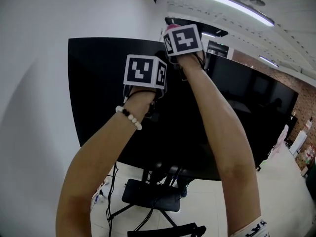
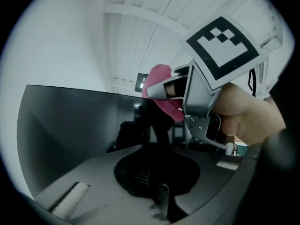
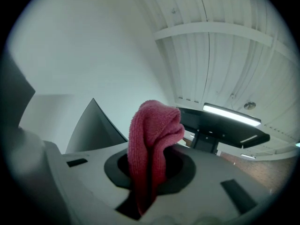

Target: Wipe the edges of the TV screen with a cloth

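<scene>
A large black TV screen (image 1: pixel 98 88) stands on a floor stand in front of me. Both my arms are raised to its top edge. My right gripper (image 1: pixel 182 39) is shut on a pink cloth (image 1: pixel 171 27), which peeks above the marker cube at the screen's upper edge. In the right gripper view the cloth (image 3: pixel 152 144) stands folded up out of the shut jaws (image 3: pixel 143 198), with a corner of the TV (image 3: pixel 91 125) behind it. My left gripper (image 1: pixel 144 73) is lower, in front of the screen. Its jaws (image 2: pixel 161 198) look shut and hold nothing. It sees the cloth (image 2: pixel 159 86) in the right gripper (image 2: pixel 171 90).
A white wall (image 1: pixel 34 107) lies to the left of the TV. The stand's black base (image 1: pixel 148 194) and loose cables (image 1: pixel 111 201) are on the floor below. More dark screen (image 1: pixel 256 98) extends to the right. A ceiling light (image 1: pixel 232 4) is overhead.
</scene>
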`<act>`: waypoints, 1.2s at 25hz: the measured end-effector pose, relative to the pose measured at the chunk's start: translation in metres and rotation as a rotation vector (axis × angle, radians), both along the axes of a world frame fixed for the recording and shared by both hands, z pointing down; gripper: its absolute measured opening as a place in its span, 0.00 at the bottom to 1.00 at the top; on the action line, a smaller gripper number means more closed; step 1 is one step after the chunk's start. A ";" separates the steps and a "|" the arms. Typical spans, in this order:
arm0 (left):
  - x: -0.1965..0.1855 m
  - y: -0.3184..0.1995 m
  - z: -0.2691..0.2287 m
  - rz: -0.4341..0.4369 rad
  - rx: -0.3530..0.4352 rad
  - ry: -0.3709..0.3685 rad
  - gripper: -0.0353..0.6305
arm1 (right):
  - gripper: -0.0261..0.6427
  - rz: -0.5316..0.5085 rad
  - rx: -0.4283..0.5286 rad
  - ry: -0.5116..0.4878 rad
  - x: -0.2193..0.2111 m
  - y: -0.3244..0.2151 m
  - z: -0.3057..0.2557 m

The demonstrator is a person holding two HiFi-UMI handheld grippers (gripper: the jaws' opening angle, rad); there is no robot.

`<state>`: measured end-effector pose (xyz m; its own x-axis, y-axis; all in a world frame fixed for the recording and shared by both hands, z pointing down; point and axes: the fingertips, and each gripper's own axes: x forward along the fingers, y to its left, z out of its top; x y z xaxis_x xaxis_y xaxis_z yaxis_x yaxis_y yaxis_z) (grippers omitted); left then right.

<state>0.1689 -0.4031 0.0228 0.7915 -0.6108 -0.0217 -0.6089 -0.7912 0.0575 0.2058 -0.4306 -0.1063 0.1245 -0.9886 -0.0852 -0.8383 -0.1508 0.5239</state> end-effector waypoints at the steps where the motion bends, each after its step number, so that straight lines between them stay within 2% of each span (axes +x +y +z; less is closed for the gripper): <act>1: -0.008 -0.009 -0.004 0.001 0.005 0.002 0.06 | 0.13 -0.005 0.000 0.004 -0.011 -0.010 -0.002; 8: -0.072 -0.047 0.005 -0.006 0.001 0.005 0.06 | 0.13 -0.045 -0.016 -0.011 -0.080 -0.044 0.005; 12: -0.122 -0.070 0.014 -0.012 -0.009 0.011 0.06 | 0.13 -0.055 -0.021 -0.016 -0.124 -0.065 0.009; 19: -0.192 -0.117 0.021 -0.044 -0.029 0.020 0.06 | 0.13 -0.130 -0.044 -0.086 -0.188 -0.118 0.005; 25: -0.247 -0.149 0.032 -0.072 -0.060 0.036 0.06 | 0.13 -0.263 -0.050 -0.181 -0.250 -0.161 0.004; 30: -0.286 -0.165 0.050 -0.085 -0.074 0.024 0.06 | 0.13 -0.331 -0.079 -0.205 -0.300 -0.191 0.013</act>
